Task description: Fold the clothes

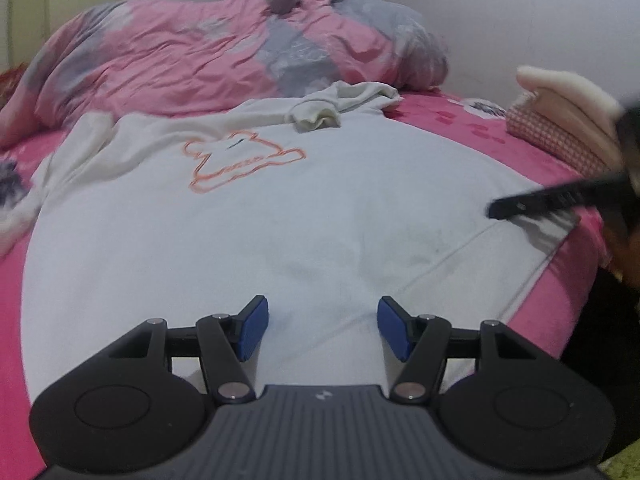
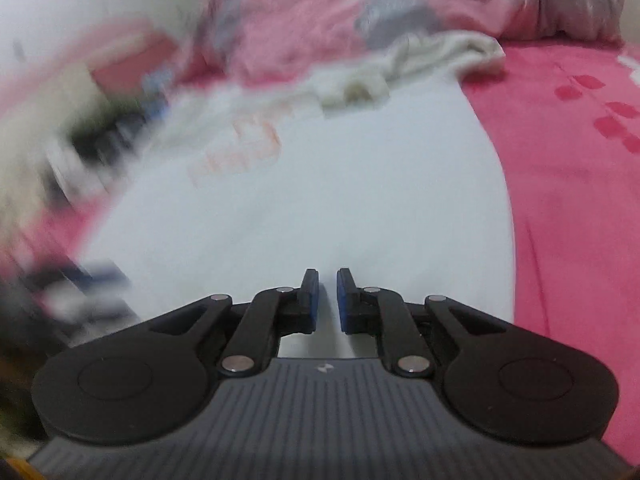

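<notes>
White cotton fills both views: a long-sleeved top [image 1: 256, 216] lies spread flat, front up, on the pink bed sheet [image 1: 460, 120], presumably laid out this way so its edges can be found and folded over. Its hem is the near edge, and both grippers sit low at that hem, which suits a first fold that carries the bottom toward the collar.

At the hem the left gripper [image 1: 323, 330] hovers with its blue pads [image 1: 252, 330] standing wide apart and nothing between them, seemingly ready to take hold of cloth. The right gripper [image 2: 328, 300] sits toward the top's right side; its jaws are drawn almost together with a slim gap, and I cannot tell whether any fabric is pinched there.

Beyond the top's far end, a sleeve [image 1: 340, 106] lies bunched near the collar, so it will likely need straightening. Further past that, a crumpled pink and grey quilt [image 1: 180, 56] is heaped, out of the way of the work.

On the top's chest is an orange outline drawing [image 1: 240, 160] with small lettering inside, too blurred to read. No brand or label is legible anywhere.
</notes>
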Motion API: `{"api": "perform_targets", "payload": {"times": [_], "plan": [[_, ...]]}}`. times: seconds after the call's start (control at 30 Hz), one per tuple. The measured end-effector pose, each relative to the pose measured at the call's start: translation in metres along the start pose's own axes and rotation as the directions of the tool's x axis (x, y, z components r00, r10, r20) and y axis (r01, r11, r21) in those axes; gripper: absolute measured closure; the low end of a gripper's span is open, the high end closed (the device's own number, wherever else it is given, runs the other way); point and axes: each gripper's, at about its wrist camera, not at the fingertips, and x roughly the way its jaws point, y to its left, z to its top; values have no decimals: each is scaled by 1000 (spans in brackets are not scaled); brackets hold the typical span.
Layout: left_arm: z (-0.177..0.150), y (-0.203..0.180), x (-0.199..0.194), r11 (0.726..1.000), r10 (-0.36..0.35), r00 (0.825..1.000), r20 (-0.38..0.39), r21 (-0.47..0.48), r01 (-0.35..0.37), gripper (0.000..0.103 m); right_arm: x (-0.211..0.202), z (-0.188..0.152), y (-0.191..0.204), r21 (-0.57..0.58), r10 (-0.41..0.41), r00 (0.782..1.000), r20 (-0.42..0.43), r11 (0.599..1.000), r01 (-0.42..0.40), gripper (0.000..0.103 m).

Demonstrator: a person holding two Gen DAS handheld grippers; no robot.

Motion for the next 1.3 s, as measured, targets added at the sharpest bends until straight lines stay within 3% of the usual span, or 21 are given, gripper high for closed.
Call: {"api": "perform_targets", "payload": {"times": [0.07, 0.23, 0.37, 0.53, 0.77, 1.03, 1.17, 1.3], "plan": [[-8, -2, -11, 1000, 17, 1000, 3, -14, -17, 41, -22, -22, 6, -13, -11, 998, 69, 1000, 12, 92], [-24, -14, -39, 998, 61, 998, 14, -25, -61, 41, -69, -55, -1, 133, 0, 997, 75, 991, -9, 84], [-24, -25, -56, 998, 56, 997, 48, -3, -56, 40, -92, -64, -1, 247, -32, 990, 136, 969, -3, 78], [-18, -28, -64, 998, 55, 995, 77, -11, -55, 37, -93, -49, 6, 330, 28, 970, 239, 938, -109, 71], [-19, -9, -71, 992, 79, 994, 77, -101, -72, 33, -71, -31, 36, 252, 59, 977, 203, 961, -111, 51], [-18, 29, -69, 967, 92, 993, 69, -244, -73, 29, -61, -24, 53, 221, 46, 986, 161, 972, -82, 42], [-15, 57, -67, 940, 111, 990, 84, -333, -77, 28, -55, -18, 58, 212, 40, 988, 150, 975, -72, 40], [-11, 96, -62, 895, 157, 983, 91, -435, -103, 28, -41, -6, 66, 182, 37, 989, 146, 981, -64, 38]]}}
